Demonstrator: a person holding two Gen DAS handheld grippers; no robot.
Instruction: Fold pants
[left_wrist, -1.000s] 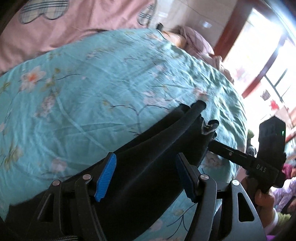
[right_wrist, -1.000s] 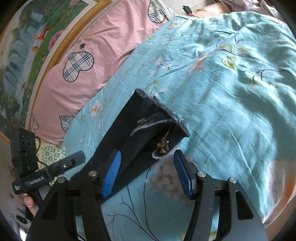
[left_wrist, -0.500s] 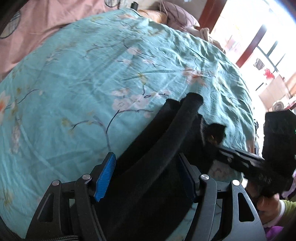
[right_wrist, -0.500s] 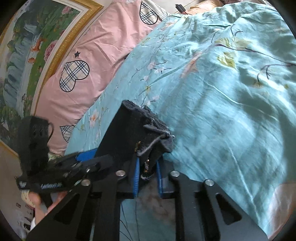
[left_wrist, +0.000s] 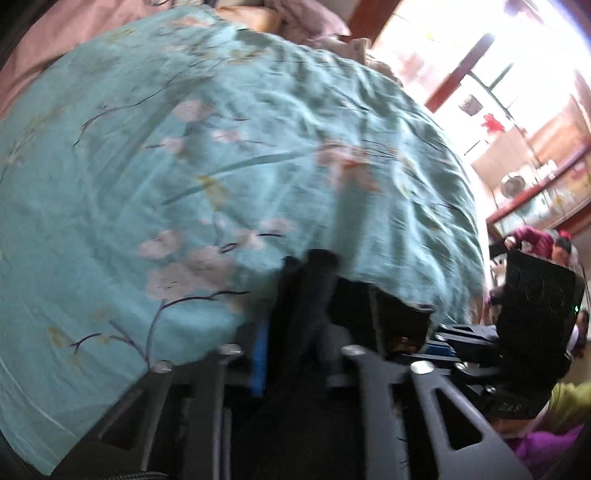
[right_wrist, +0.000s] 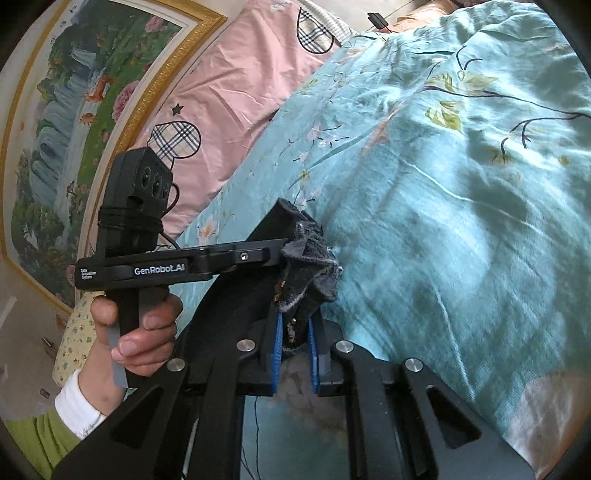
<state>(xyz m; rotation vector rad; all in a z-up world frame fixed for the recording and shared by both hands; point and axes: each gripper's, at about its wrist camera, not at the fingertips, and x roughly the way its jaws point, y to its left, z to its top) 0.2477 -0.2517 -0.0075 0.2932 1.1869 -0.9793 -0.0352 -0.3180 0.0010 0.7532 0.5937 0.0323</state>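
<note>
In the left wrist view, a teal floral bedspread (left_wrist: 229, 155) is filling most of the frame, with a pink pillow (left_wrist: 55, 40) lying along the top left edge and a bright window (left_wrist: 491, 55) glaring at the upper right. The picture is blurring heavily. The black pants (left_wrist: 314, 295) are running up between the fingers of the left gripper (left_wrist: 299, 354), whose jaws are closing on the dark, thick fabric; the pads seem to be pressing it already, though the blur is making that hard to confirm. The right gripper (left_wrist: 436, 345) is showing at the right, just beside the pants' end.

In the right wrist view, a gold-framed landscape painting (right_wrist: 85, 110) and the pink pillow (right_wrist: 236, 88) with plaid hearts are sitting behind the bedspread (right_wrist: 461, 192). The left gripper (right_wrist: 275, 254), held by a hand (right_wrist: 140, 328) in a white cuff and green sleeve, is crossing in from the left and meeting the pants (right_wrist: 306, 258). The right gripper (right_wrist: 295, 354) is clenching the frayed, fuzzy hem between its blue ribbed pads (right_wrist: 277, 350), its jaws closing. The pants are lying on the bedspread, bunched at the hem.
</note>
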